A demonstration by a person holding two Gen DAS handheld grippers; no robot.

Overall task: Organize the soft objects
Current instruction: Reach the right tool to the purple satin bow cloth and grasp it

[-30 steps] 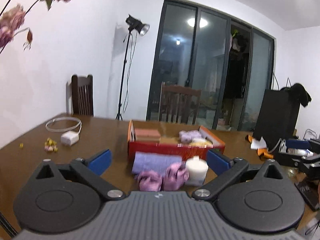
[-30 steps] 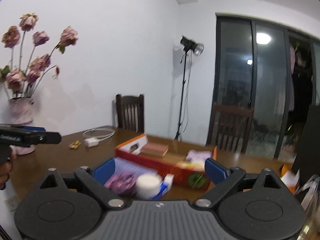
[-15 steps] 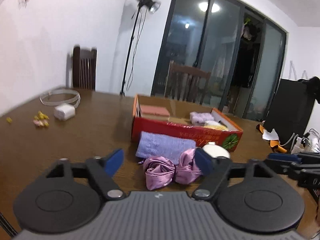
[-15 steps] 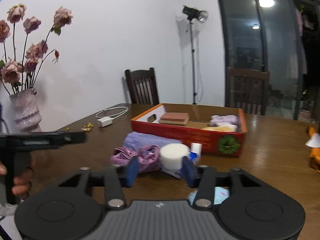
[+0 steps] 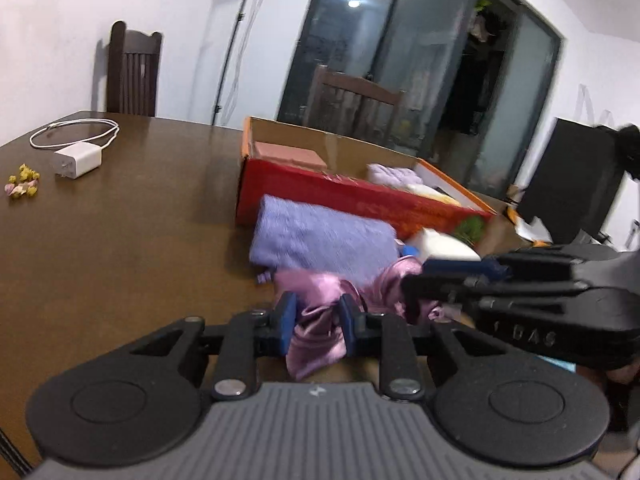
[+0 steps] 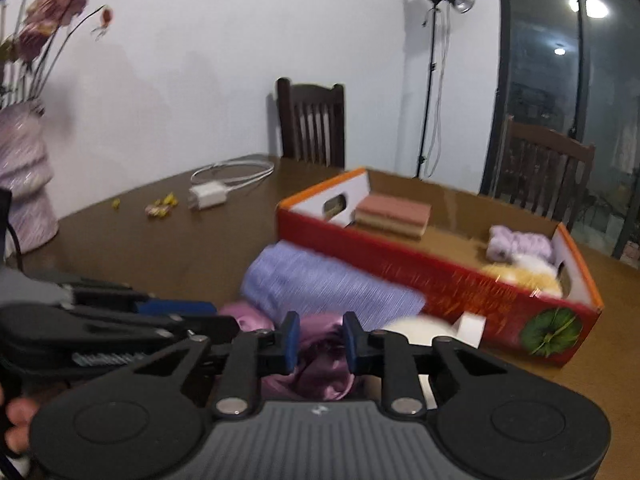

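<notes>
Now shiny pink satin cloth (image 5: 316, 332) crumpled on brown table (image 5: 120, 248), left gripper (image 5: 317, 326) and right gripper (image 6: 319, 342) closing on its folds, both wide apart and higher a second ago.

Left gripper (image 5: 315, 324): grey ribbed housing at base with small white logo, 2 black round discs either side, black linkage arms with triangular cut-outs, 2 silver screws near ribbed part, smaller silver pins at outer joints, blue pads (image 5: 286, 322) on black fingers.

Right gripper (image 6: 318, 344): same build, grey ribbed housing, white logo, 2 black discs, 2 silver screws, blue pads (image 6: 291, 338). From side in left wrist view: stacked black bars, blue tip, faint raised lettering, blurred.

Person's fingertips (image 6: 16, 412) at left edge, no sleeve visible.
</notes>
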